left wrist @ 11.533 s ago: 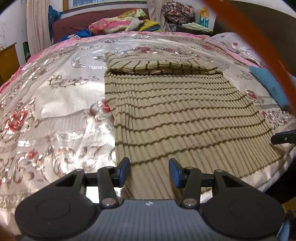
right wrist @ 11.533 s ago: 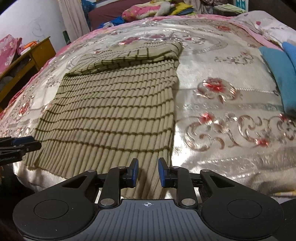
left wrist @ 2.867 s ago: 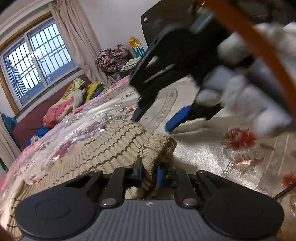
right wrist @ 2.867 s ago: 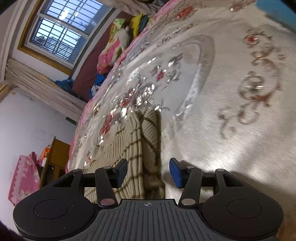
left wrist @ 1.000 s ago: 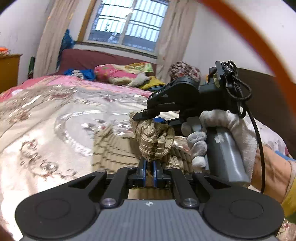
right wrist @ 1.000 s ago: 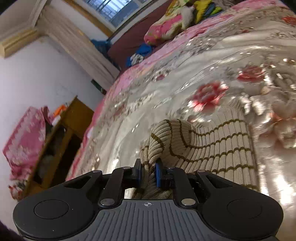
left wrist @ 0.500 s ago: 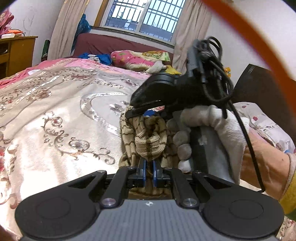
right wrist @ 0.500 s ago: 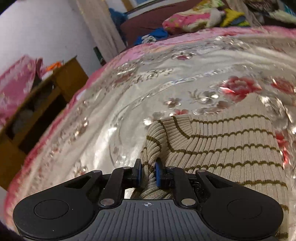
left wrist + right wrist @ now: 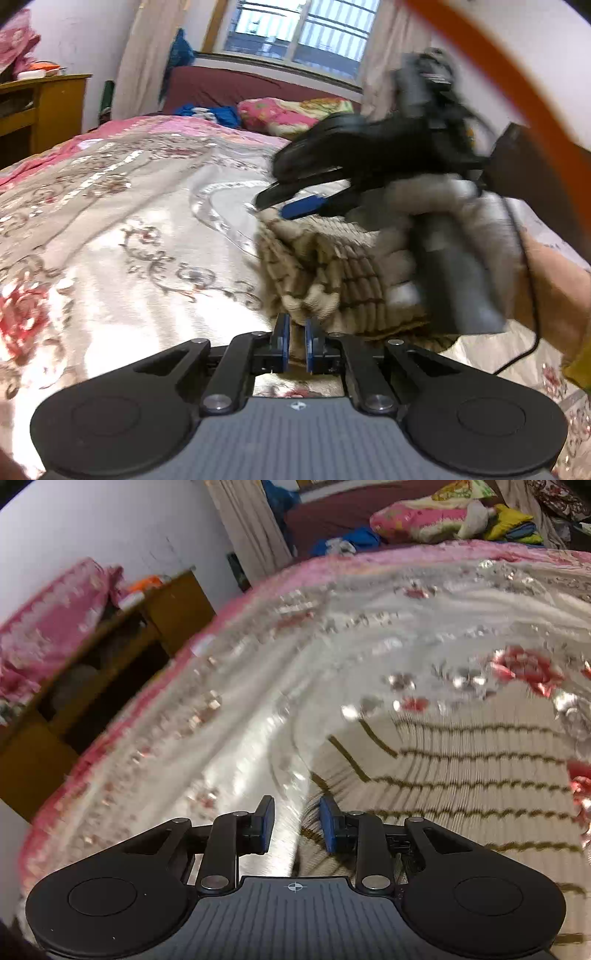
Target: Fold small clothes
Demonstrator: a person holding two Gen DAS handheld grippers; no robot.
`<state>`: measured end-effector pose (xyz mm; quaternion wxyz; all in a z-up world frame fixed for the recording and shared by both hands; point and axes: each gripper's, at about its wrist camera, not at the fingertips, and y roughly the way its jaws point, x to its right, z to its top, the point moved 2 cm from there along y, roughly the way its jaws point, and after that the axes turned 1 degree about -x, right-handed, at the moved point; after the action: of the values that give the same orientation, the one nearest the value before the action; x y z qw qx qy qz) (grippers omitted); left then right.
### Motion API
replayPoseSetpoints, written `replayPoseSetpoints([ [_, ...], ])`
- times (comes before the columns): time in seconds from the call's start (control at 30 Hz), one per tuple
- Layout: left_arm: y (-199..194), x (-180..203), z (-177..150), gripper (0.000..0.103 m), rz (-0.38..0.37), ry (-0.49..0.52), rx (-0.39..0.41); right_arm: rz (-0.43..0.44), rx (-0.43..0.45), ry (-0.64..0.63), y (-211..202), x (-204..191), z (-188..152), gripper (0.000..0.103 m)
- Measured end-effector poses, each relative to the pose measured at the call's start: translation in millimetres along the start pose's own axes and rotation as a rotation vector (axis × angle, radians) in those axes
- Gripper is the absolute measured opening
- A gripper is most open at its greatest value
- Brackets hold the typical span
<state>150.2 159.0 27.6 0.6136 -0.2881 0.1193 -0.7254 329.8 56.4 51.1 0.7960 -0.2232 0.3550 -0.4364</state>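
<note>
A beige ribbed sweater with thin brown stripes (image 9: 332, 273) lies bunched on the shiny floral bedspread (image 9: 110, 236). My left gripper (image 9: 296, 345) is shut on a fold of the sweater's near edge. My right gripper (image 9: 296, 821) is open and empty, its jaws over the sweater's left edge (image 9: 461, 775), which lies flat on the bedspread (image 9: 295, 664). In the left wrist view the right gripper (image 9: 306, 203) hangs open just above the sweater, held by a gloved hand (image 9: 436, 221).
A wooden cabinet (image 9: 92, 694) stands beside the bed on the left, also in the left wrist view (image 9: 40, 107). Pillows and bedding (image 9: 436, 517) are piled at the far end under the window (image 9: 295, 33). A dark headboard (image 9: 535, 192) is at the right.
My right gripper has opened and let go of the sweater, which now lies flat under it. My left gripper stays shut on its fold and has lowered toward the bed.
</note>
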Motion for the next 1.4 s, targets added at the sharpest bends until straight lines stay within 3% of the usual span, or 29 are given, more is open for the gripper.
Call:
replayPoseSetpoints([
  [0.2,-11,16,23,0.016,-0.020,0.032,0.087,0.048,0.099,-0.002,-66,11,19,0.028],
  [0.4,24,43,51,0.017,-0.063,0.089,0.104,-0.037,0.112,-0.009,-122,46,9,0.029],
  [0.5,50,51,53,0.017,-0.038,0.114,0.085,-0.066,0.083,-0.013,-137,63,-9,0.029],
  [0.67,82,38,45,0.017,0.050,0.108,0.011,-0.123,0.021,-0.051,-124,80,-44,0.029],
  [0.77,82,26,34,0.017,0.093,0.093,-0.019,-0.115,-0.019,-0.021,-110,91,-61,0.029],
  [1.0,75,13,7,0.020,0.160,0.099,-0.041,-0.165,-0.007,-0.121,-106,78,-80,0.032],
  [1.17,72,12,5,0.021,0.184,0.113,-0.055,-0.240,-0.031,-0.232,-99,59,-93,0.038],
  [1.4,61,17,13,0.021,0.188,0.096,-0.041,-0.246,-0.033,-0.205,-107,55,-100,0.038],
])
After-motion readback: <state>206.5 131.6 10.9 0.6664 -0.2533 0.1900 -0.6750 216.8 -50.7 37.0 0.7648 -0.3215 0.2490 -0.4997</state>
